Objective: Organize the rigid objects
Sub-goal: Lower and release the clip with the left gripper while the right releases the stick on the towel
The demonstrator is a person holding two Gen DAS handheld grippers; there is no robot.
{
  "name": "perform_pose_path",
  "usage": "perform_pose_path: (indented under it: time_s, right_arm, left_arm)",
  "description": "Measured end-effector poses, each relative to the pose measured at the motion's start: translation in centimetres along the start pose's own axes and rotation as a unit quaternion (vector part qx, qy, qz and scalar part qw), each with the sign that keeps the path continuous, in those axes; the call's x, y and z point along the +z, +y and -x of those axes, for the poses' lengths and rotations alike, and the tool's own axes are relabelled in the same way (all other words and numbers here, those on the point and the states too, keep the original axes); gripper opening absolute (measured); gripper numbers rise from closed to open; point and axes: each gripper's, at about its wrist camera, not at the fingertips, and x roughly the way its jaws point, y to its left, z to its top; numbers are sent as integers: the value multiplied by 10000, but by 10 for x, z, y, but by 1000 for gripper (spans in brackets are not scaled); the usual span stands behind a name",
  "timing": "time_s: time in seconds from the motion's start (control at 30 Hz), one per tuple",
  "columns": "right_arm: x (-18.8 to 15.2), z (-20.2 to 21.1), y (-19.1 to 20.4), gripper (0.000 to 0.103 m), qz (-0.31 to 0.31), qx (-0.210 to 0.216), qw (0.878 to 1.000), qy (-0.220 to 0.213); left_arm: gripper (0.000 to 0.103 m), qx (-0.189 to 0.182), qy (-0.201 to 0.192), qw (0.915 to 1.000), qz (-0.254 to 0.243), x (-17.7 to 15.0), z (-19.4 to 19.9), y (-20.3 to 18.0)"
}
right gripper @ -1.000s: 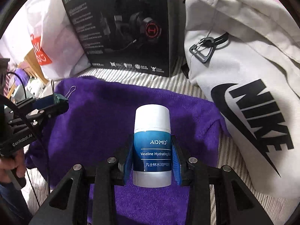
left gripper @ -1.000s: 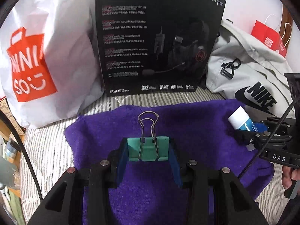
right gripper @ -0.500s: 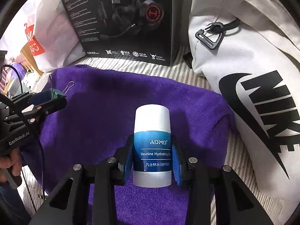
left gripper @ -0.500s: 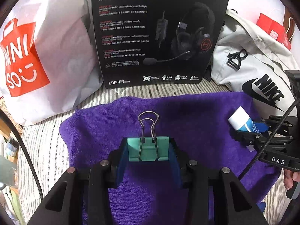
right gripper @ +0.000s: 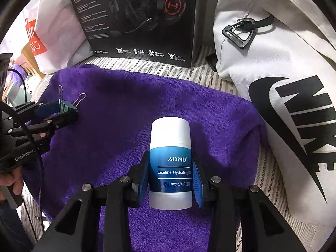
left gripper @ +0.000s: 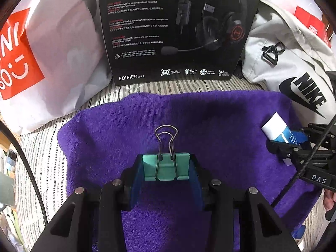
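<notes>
Left hand-held gripper [left gripper: 166,169]: clamped on a teal binder clip [left gripper: 166,168], wire handles pointing to 12 o'clock, held above the purple towel [left gripper: 210,121].
Right hand-held gripper [right gripper: 171,180]: clamped on the ADMD Vaseline balm tube [right gripper: 170,163], white cap up, over the towel's 3 o'clock side.
Change: both views now sit lower and closer to the towel than a second ago; the Edifier headset box [left gripper: 178,31] looms larger at 12 o'clock.
Meaning: both items look carried in for placing; neither is set down yet.
</notes>
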Motion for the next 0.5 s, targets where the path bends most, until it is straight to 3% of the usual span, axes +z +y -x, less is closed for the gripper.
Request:
perform_pose_path:
  time_s: [0.5]
  right_arm:
    - [0,-4,8,40,264,53,9996,-17]
  left_arm:
    - [40,158,61,9997,-203,-4,-5,-8]
